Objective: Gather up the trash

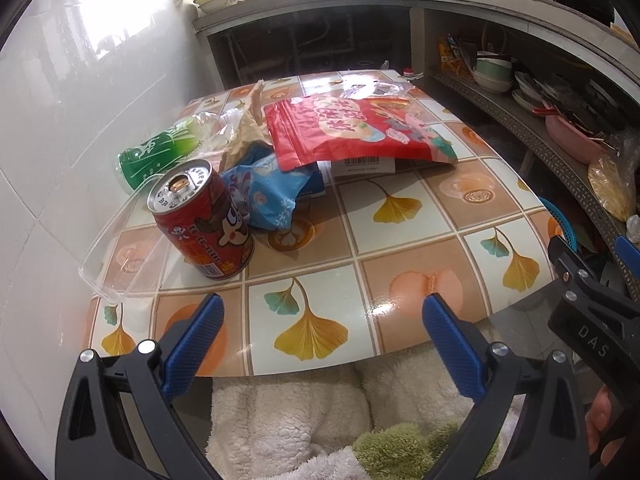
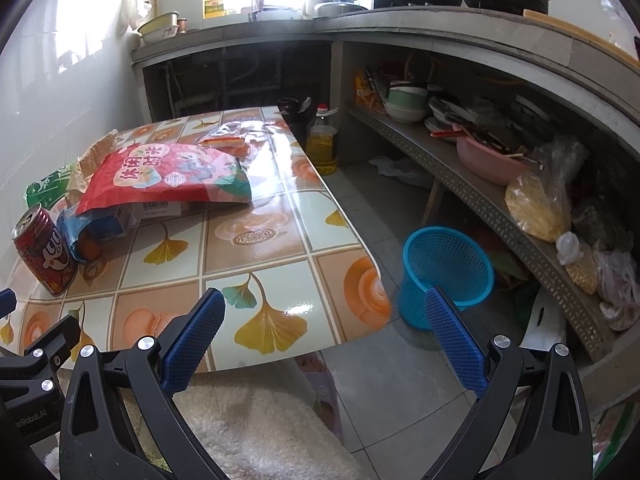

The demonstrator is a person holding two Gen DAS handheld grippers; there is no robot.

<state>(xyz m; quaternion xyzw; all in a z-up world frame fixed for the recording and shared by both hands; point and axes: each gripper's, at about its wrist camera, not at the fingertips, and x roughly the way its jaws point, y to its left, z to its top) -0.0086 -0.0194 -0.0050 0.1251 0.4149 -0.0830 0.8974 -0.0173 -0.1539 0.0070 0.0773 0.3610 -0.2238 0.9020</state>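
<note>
A tiled-pattern table (image 1: 400, 240) was seen from two handheld grippers held at its near edge, with trash heaped toward the far left corner. The left gripper (image 1: 322, 320) and the right gripper (image 2: 324, 312) were both spread wide and nothing was held in either. Nearest the left gripper stood an opened red can (image 1: 202, 220), tilted, touching a crumpled blue wrapper (image 1: 268, 192); behind these lay a green-labelled bottle (image 1: 160, 156) on its side and a large red snack bag (image 1: 352, 132) draped over a flat box. A clear plastic lid (image 1: 116, 248) overhung the table's left edge. A blue basket (image 2: 448, 272) stood on the floor right of the table. The can, if gripped off-centre, could probably be tipped and any remaining liquid spilled; the lid could be knocked off the edge.
</note>
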